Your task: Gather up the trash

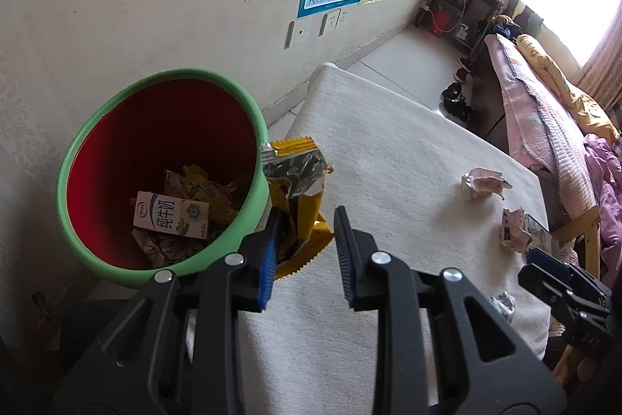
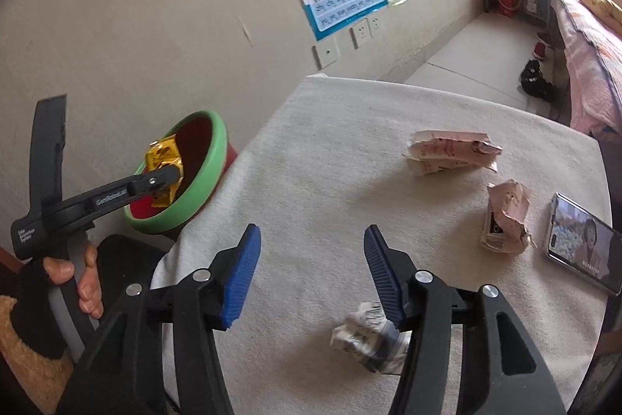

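Left tool (image 2: 171,177) grasps yellow wrapper (image 1: 299,197); right tool (image 2: 311,271) released, half hiding crumpled paper (image 2: 361,337)

The left gripper (image 2: 171,177) points down past the left edge of the table, its jaws closed on a yellow wrapper (image 2: 163,158). A bare hand (image 2: 79,279) wraps its grip, fingers curled round the trigger, a dark sleeve at the wrist. The right gripper (image 2: 311,271) tilts down over the table's near edge, blue pads (image 2: 241,271) apart, one pad beside a crumpled paper (image 2: 369,337), not pressing it.
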The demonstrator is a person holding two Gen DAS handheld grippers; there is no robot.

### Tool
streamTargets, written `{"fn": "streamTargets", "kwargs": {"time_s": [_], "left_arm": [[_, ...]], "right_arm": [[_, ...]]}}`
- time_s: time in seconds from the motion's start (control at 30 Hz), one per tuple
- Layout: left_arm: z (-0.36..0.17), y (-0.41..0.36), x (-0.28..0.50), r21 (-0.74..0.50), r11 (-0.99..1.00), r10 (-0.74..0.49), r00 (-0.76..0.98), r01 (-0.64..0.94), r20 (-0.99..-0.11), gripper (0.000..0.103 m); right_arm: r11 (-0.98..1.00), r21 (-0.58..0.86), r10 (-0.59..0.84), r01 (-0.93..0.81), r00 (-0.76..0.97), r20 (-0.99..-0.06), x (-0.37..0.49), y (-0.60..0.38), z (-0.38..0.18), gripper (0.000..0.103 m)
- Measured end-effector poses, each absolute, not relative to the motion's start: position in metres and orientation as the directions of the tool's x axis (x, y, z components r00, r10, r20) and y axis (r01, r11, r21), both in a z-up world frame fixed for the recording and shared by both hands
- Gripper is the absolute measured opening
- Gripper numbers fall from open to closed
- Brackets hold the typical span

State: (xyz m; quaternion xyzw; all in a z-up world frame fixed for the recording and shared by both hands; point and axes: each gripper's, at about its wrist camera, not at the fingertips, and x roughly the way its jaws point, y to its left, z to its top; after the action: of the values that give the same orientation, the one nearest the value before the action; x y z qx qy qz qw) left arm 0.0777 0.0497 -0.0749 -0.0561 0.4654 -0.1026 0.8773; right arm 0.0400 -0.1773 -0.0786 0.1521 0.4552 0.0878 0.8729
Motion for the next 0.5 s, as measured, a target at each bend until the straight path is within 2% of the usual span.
{"fn": "streamTargets", "kwargs": {"time_s": [0.2, 0.5], "left_arm": [[-0.078, 0.055, 0.077, -0.205, 0.971, -0.237, 0.541, 0.121, -0.807, 0.026], [-0.072, 0.074, 0.078, -0.207, 0.974, -0.221, 0.553, 0.089, -0.803, 0.026]], "right_arm": [[0.929, 0.357, 0.268, 0.096, 0.492, -0.828, 0.043, -0.199, -0.102, 0.062], [0.928, 0.371, 0.362, -0.027, 0.287, -0.887, 0.019, -0.175, -0.109, 0.063]]}}
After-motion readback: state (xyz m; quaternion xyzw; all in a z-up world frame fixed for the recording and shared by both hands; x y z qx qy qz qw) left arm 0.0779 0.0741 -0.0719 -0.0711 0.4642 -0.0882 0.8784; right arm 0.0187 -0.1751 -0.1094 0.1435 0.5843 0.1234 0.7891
